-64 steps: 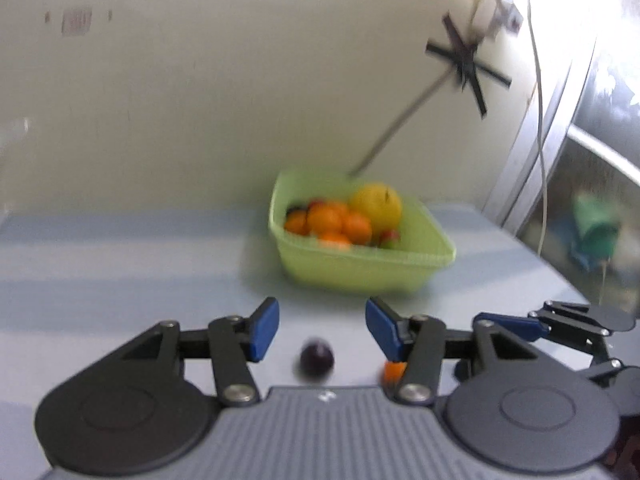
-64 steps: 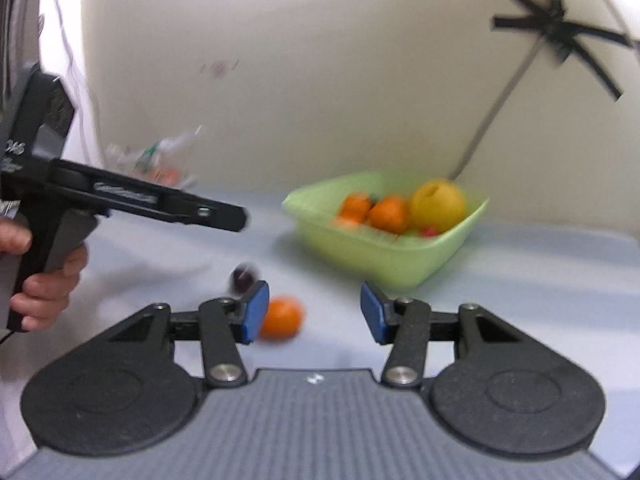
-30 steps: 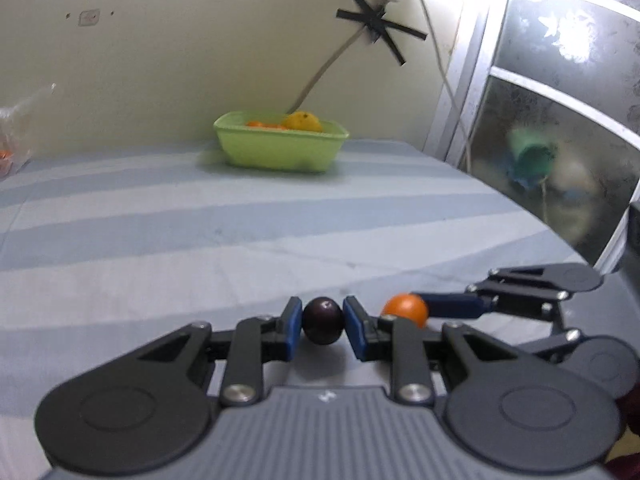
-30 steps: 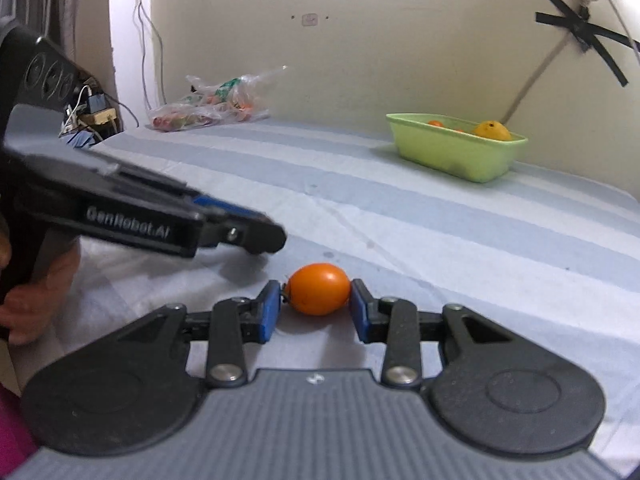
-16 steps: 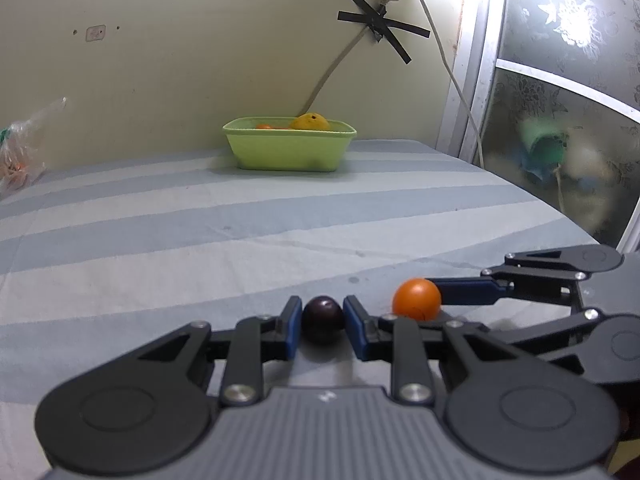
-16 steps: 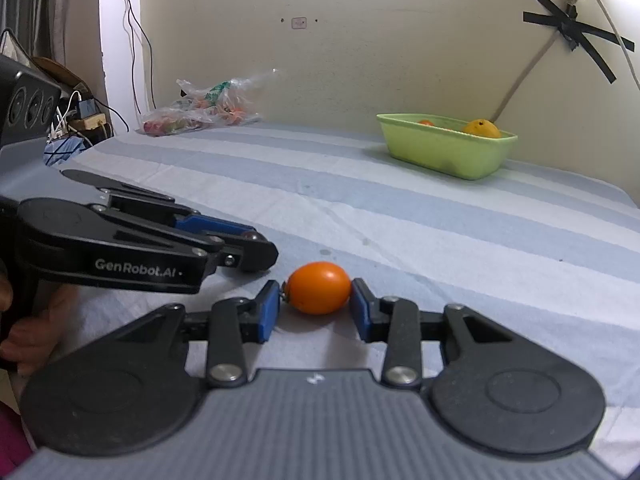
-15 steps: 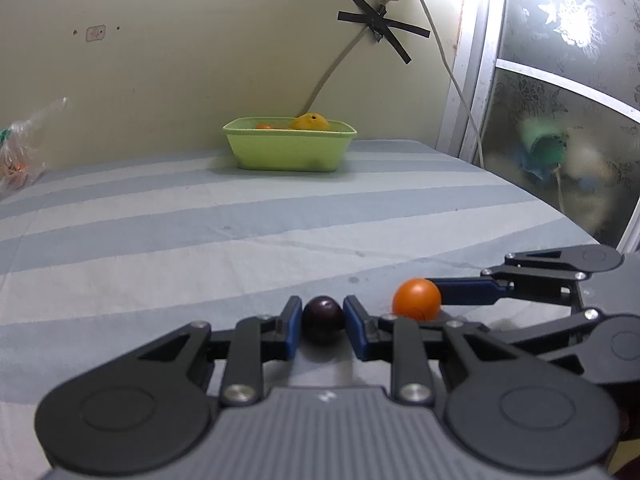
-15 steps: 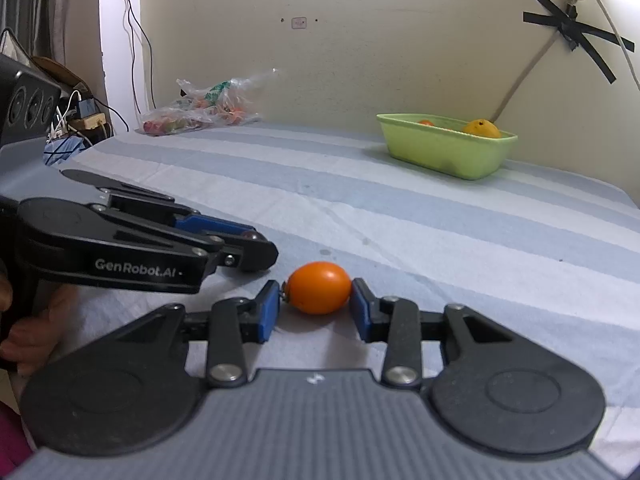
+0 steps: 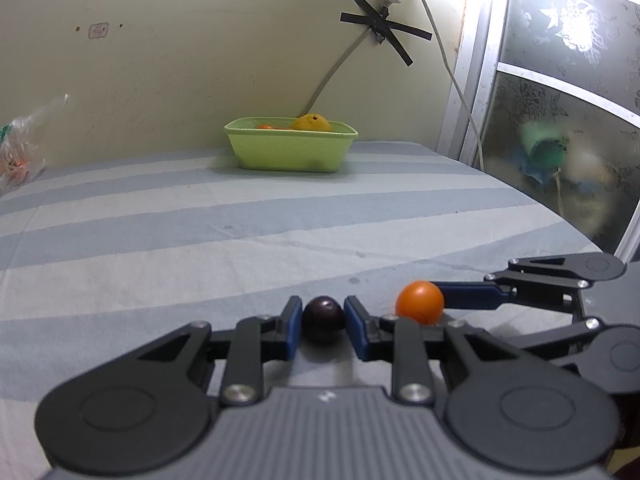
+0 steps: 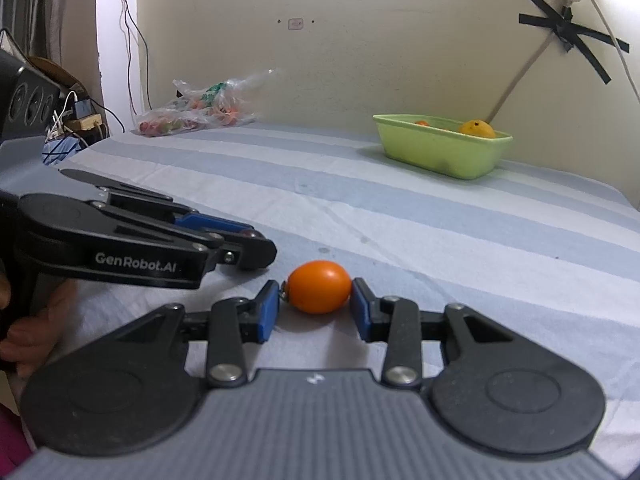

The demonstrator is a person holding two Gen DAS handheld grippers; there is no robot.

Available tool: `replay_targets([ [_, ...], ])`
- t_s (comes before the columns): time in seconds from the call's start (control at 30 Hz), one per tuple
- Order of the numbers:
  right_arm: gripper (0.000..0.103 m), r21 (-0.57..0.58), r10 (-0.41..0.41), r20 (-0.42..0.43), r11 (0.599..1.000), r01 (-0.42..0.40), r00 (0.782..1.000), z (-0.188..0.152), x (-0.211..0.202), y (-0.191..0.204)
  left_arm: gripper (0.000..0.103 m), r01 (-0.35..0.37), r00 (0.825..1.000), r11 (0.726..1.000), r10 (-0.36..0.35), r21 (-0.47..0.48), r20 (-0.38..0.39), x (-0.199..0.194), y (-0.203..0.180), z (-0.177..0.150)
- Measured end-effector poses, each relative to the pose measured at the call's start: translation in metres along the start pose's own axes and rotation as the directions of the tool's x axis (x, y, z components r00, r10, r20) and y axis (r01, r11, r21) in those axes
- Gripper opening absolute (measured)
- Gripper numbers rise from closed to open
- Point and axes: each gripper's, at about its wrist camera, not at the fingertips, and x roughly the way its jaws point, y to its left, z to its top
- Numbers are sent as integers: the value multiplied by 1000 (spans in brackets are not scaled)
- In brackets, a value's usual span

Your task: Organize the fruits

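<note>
My left gripper (image 9: 322, 316) is shut on a dark purple round fruit (image 9: 323, 319), low over the striped cloth. My right gripper (image 10: 316, 304) is shut on an orange fruit (image 10: 319, 286), also low over the cloth. The orange fruit (image 9: 420, 303) and the right gripper's fingers (image 9: 472, 290) show at the right of the left wrist view. The left gripper (image 10: 248, 245) shows at the left of the right wrist view. A green tub (image 9: 291, 148) with oranges and a yellow fruit (image 9: 311, 123) stands far back near the wall; it also shows in the right wrist view (image 10: 440, 150).
A blue and white striped cloth (image 9: 200, 224) covers the surface. A plastic bag of fruit (image 10: 200, 109) lies at the back left. A frosted window (image 9: 560, 120) and the surface's edge are on the right. A cable (image 9: 440, 40) hangs on the wall.
Both grippers have come down away from the tub and closed, the left on the dark fruit, the right on the orange one. In the last half second little has moved.
</note>
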Motion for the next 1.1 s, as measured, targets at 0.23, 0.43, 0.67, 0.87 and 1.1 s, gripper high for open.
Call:
replay_targets([
  [0.23, 42, -8, -7, 0, 1000, 7, 1000, 0, 0, 2, 25, 1, 1000, 1000, -1, -2, 1, 0, 0, 0],
  [0.43, 42, -10, -9, -1, 1000, 9, 1000, 0, 0, 2, 25, 2, 1000, 1000, -2, -3, 1, 0, 0, 0],
  [0.67, 40, -8, -12, 5, 1000, 12, 1000, 0, 0, 1, 23, 5, 1000, 1000, -5, -6, 5, -1, 1, 0],
  [0.87, 40, 68, 33, 4, 997, -34, 999, 9, 2, -17, 23, 56, 998, 996, -55, -75, 6, -2, 13, 10],
  [1.1, 40, 51, -40, 100, 998, 35, 994, 83, 22, -81, 23, 124, 992, 986, -118, -109, 54, 16, 37, 92],
])
